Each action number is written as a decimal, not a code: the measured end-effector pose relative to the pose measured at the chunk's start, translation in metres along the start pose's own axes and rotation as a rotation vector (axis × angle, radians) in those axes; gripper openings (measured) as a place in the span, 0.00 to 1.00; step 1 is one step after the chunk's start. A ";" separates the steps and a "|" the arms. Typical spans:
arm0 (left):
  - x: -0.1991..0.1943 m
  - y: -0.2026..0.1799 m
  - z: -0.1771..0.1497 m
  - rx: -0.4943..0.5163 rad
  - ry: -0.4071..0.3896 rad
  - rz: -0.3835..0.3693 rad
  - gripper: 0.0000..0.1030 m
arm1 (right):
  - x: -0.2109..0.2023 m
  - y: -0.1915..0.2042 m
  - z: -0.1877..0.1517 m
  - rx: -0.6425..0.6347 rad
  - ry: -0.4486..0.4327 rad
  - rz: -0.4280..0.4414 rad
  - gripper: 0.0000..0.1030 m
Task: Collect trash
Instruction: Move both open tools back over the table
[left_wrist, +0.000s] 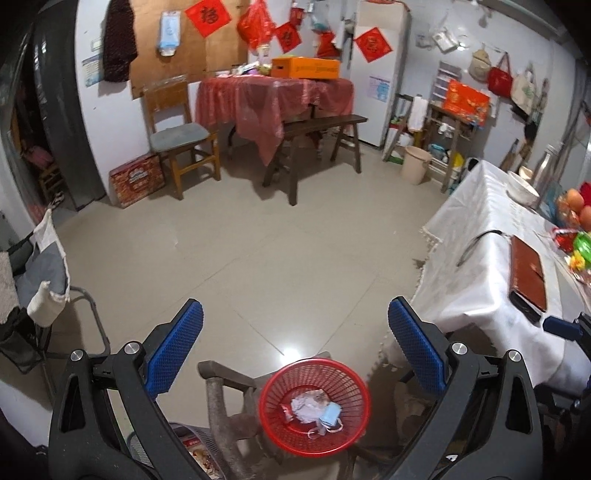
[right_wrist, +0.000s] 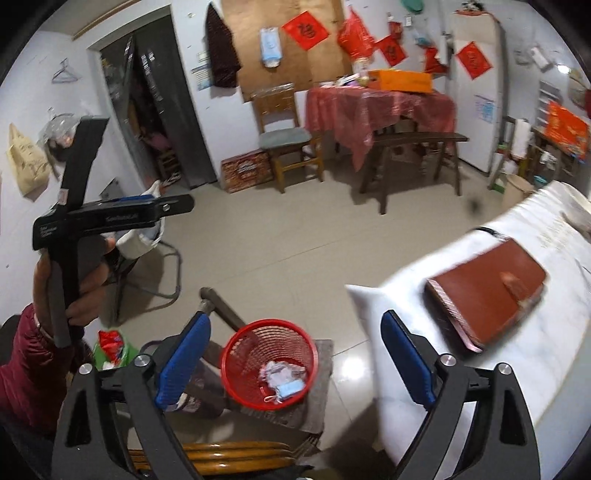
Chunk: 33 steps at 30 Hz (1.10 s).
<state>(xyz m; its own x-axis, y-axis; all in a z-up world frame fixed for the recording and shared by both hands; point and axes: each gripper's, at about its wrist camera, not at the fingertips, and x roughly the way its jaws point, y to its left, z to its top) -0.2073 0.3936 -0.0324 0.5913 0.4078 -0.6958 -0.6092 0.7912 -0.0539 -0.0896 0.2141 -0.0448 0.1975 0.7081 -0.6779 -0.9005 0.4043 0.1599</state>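
Observation:
A red mesh basket (left_wrist: 314, 363) stands low on a grey-brown seat, below and between my left gripper's blue pads. Inside lie crumpled white paper (left_wrist: 306, 404) and a blue face mask (left_wrist: 330, 415). My left gripper (left_wrist: 295, 310) is open and holds nothing. In the right wrist view the same basket (right_wrist: 251, 354) with the paper (right_wrist: 277, 373) and mask (right_wrist: 290, 387) sits below my right gripper (right_wrist: 295, 321), which is open and holds nothing. A hand in a dark red sleeve holds the left gripper (right_wrist: 181, 206) up at the left.
A white-clothed table (left_wrist: 480, 229) at the right carries a brown notebook (right_wrist: 487, 291), a bowl and fruit. A folding chair with cloths (left_wrist: 44, 280) stands at the left. A wooden chair back (right_wrist: 229, 454) is right below. A red-clothed table (left_wrist: 273, 99) and a bench (left_wrist: 317, 125) stand across the tiled floor.

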 end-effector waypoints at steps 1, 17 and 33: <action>-0.002 -0.006 0.000 0.009 -0.003 -0.012 0.94 | -0.004 -0.006 -0.001 0.008 -0.011 -0.014 0.91; -0.030 -0.121 -0.004 0.152 -0.032 -0.201 0.94 | -0.102 -0.085 -0.057 0.182 -0.187 -0.190 0.94; 0.013 -0.306 0.004 0.323 0.069 -0.451 0.94 | -0.184 -0.225 -0.130 0.457 -0.277 -0.521 0.95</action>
<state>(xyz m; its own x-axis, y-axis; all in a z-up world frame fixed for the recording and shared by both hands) -0.0107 0.1588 -0.0223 0.7128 -0.0256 -0.7009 -0.1047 0.9843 -0.1424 0.0267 -0.0824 -0.0496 0.6995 0.4546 -0.5514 -0.4250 0.8849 0.1903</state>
